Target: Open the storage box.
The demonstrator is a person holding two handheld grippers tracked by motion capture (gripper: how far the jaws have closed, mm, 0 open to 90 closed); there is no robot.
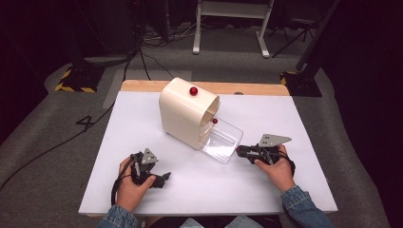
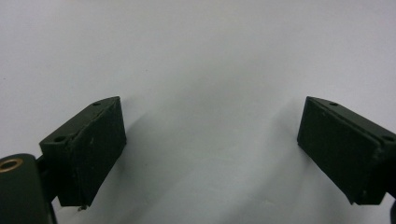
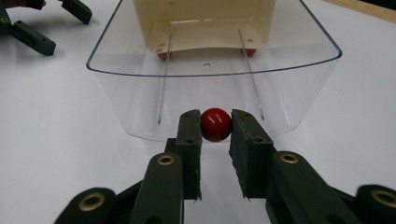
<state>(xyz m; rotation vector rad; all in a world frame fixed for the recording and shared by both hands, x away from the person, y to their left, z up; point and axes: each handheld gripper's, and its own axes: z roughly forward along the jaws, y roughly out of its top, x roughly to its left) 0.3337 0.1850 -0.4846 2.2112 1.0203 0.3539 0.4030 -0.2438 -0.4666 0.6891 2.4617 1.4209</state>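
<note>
right gripper (image 3: pixel 216 125): my jaws pinch the red knob (image 3: pixel 216 124) on the clear drawer (image 3: pixel 140 102), pulled out of the cream cabinet (image 1: pixel 183 111) | left gripper (image 2: pixel 211 140): jaws wide apart, holding nothing, over bare white table (image 2: pixel 196 56)

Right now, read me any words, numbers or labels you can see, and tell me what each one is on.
"4": a dark mark on the grey floor left of the table, at.
No writing shows on the cream box, the clear drawer, the red knob or the grippers.
</note>
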